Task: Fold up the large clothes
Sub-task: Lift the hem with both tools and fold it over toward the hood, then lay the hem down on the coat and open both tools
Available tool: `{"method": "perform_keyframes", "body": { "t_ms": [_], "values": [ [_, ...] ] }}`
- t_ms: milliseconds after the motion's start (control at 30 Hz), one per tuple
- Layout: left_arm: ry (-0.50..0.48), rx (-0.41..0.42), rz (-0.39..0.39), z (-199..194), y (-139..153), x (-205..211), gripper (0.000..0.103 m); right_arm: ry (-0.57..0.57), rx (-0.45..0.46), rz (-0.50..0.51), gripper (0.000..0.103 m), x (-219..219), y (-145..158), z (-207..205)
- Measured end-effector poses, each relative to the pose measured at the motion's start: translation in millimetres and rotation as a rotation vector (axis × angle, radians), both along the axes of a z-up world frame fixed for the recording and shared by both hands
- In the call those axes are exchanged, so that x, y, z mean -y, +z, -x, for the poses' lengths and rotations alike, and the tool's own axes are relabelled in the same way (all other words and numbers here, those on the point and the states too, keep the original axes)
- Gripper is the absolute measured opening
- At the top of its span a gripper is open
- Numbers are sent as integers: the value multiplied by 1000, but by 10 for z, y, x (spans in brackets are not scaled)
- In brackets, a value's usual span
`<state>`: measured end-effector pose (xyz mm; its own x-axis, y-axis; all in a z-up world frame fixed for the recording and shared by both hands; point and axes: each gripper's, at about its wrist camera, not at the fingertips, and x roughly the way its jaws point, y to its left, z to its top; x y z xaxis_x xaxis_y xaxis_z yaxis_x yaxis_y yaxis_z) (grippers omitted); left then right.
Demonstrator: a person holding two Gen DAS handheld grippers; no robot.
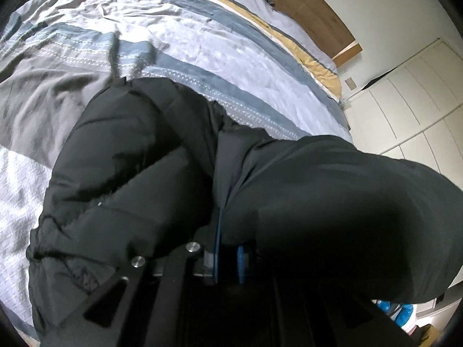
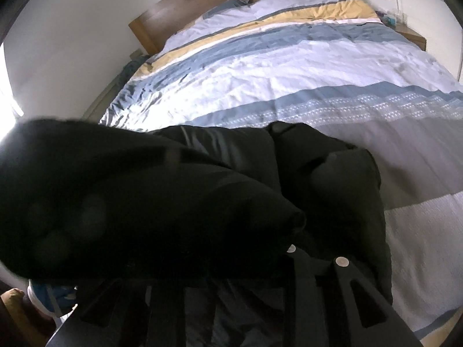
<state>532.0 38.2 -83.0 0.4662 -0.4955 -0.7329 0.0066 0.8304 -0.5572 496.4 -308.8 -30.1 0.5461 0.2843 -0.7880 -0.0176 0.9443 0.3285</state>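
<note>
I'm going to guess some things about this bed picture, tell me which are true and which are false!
1. The puffy black jacket lies on a striped duvet. True.
2. The headboard is shiny metal. False: it is brown wood.
3. The left gripper is shut on black jacket fabric. True.
4. The duvet has a bright red stripe. False: its stripes are blue, white, grey and yellow.
5. The jacket hangs in the white wardrobe. False: it is on the bed.

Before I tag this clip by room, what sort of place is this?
Most likely a bedroom: a made bed with a striped duvet, a wooden headboard, and white wardrobe doors beside it.
</note>
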Motion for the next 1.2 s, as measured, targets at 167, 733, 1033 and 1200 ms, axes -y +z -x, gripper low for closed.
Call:
{"method": "perform_keyframes", "body": {
  "t_ms": [167,733,1033,1200],
  "values": [
    [0,-10,-11,25,-80,-44,9,4,1,25,33,-2,-27,86],
    [23,-5,-28,323,-44,-186,9,28,-26,97,49,19,-58,271],
    [34,-6,-50,629,116,-391,10,44,-56,120,59,125,64,601],
    [60,-10,-94,820,293,-586,10,29,-62,113,63,232,260,787]
  ]
}}
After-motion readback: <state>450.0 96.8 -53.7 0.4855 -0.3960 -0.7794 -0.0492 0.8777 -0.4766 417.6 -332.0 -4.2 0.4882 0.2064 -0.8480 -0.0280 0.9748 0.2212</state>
